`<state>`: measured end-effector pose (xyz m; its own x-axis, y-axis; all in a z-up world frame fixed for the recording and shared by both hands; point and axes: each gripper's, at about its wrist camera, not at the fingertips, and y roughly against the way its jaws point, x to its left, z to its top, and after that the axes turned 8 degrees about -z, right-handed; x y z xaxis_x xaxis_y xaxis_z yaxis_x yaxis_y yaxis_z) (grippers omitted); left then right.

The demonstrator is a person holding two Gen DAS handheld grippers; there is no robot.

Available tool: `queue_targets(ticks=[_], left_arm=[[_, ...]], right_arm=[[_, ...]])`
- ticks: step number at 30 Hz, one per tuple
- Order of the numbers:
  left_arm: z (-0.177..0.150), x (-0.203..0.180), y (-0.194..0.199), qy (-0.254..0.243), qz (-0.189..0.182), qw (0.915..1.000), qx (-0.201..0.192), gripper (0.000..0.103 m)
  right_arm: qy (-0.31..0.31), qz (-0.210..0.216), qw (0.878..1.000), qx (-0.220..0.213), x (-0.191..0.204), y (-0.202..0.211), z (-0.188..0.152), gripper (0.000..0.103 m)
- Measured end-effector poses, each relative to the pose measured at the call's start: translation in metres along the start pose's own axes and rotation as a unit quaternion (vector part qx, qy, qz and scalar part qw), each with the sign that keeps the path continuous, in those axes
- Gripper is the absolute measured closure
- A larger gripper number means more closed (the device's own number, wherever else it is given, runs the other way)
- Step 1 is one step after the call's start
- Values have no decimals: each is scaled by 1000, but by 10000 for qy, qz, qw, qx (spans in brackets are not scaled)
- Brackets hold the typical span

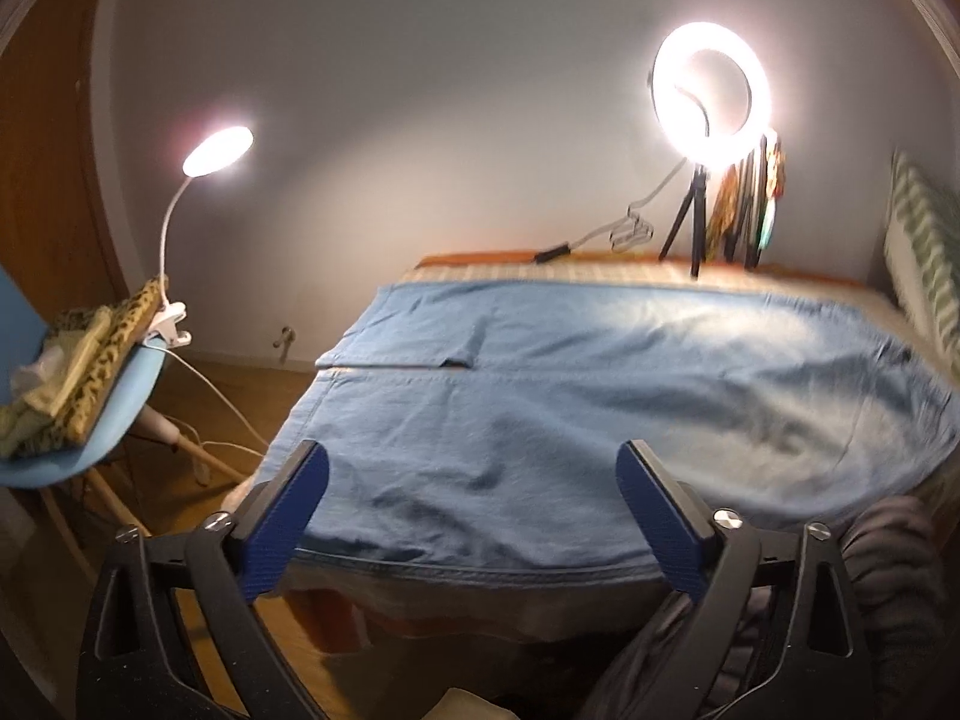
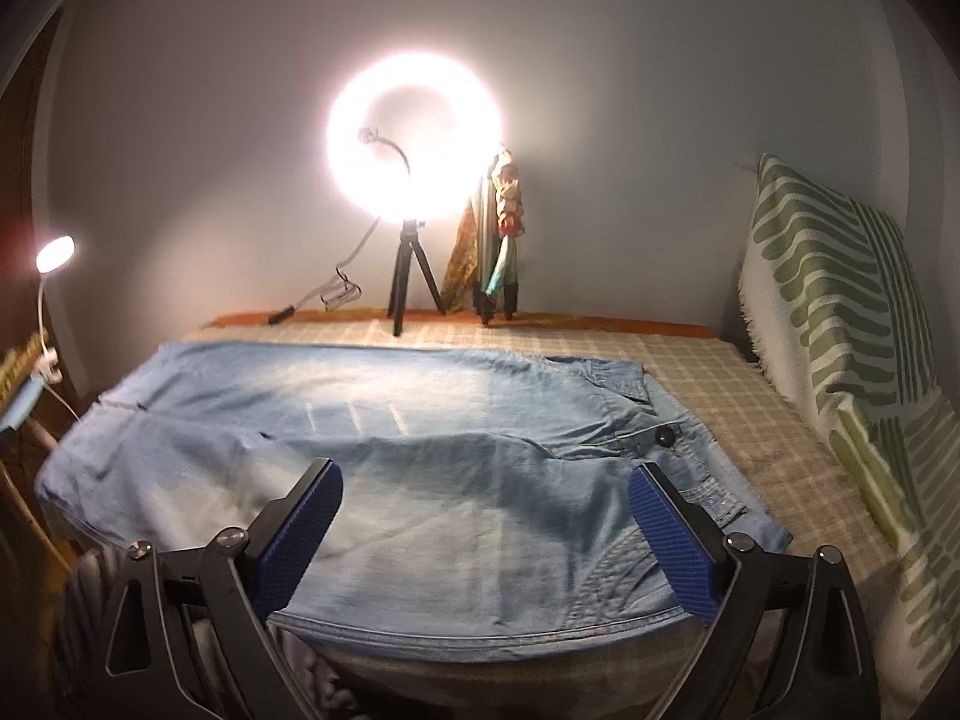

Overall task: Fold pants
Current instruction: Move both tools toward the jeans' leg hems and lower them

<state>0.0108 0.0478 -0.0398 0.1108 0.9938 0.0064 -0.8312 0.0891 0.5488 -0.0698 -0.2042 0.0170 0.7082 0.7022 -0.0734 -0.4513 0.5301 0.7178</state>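
Light blue denim pants (image 1: 600, 396) lie spread flat across a checked cloth on the table, legs side by side with hems at the left, also in the right wrist view (image 2: 420, 450). The waistband with a dark button (image 2: 664, 435) lies at the right. My left gripper (image 1: 474, 480) is open, its blue pads just above the near edge of the pants by the leg end. My right gripper (image 2: 486, 498) is open above the near edge close to the waist. Neither holds anything.
A lit ring light on a tripod (image 2: 414, 144) stands at the back of the table beside some upright items (image 2: 498, 240). A green striped cushion (image 2: 840, 312) leans at the right. A blue chair (image 1: 72, 420) with folded cloth and a clip lamp (image 1: 216, 150) stands left.
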Motion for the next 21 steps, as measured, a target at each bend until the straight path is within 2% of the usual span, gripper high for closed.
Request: queue_targets(ticks=[3,8,11,13,17,21], left_arm=[[-3,8,-10,-12,-6,9999,158,12],[-11,18,-23,-185,-143,9991,345,21],[-21,23,-33,-330,-115,9980,534,24],[-29,30,-40,-306,-101,9971,692,24],[-38,44,-49,-60,14,9960,891,24],[-33,57,-57,2,129,9957,914,24]], right_arm=[[143,33,9999,-91,0,-4,-2,7],[583,466,9972,-47,1,-14,-6,7],[937,416,9947,45,3,-25,-19,8],[1070,429,9931,211,3,-33,-29,13],[1057,419,9923,485,-3,-46,-40,18],[884,438,9935,561,-11,-55,-31,21]])
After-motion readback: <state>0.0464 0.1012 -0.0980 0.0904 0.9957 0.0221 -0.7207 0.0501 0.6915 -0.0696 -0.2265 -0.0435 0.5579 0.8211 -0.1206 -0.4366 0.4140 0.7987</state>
